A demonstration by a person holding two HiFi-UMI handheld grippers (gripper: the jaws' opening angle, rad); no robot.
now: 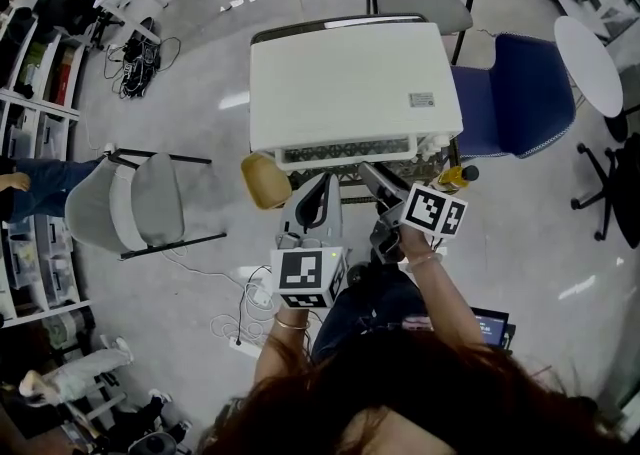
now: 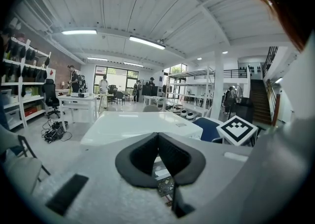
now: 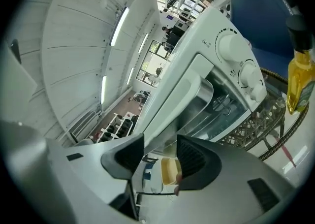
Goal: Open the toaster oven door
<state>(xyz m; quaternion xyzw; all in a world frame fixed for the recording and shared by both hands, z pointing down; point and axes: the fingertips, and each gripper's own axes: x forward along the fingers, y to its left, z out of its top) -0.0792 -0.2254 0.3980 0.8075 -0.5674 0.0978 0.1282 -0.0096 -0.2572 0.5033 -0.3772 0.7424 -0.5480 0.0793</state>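
The white toaster oven [image 1: 350, 83] is seen on a wire rack [image 3: 258, 124], its door handle [image 3: 184, 95] turned toward the person. The right tool [image 3: 160, 151] is held wide, with the handle seen in the gap and not pressed by either pad. The left tool [image 2: 158, 137] is held with its pads together and nothing between them. A yellow oil bottle [image 3: 298, 75] is stood right of the oven

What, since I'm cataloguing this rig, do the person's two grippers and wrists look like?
The left gripper and the right gripper have pale grey matte bodies ending in black ridged pads. Each carries a white cube with black square markers: left cube, right cube. No sleeves show on the forearms. A thin bracelet circles the left wrist, another the right.
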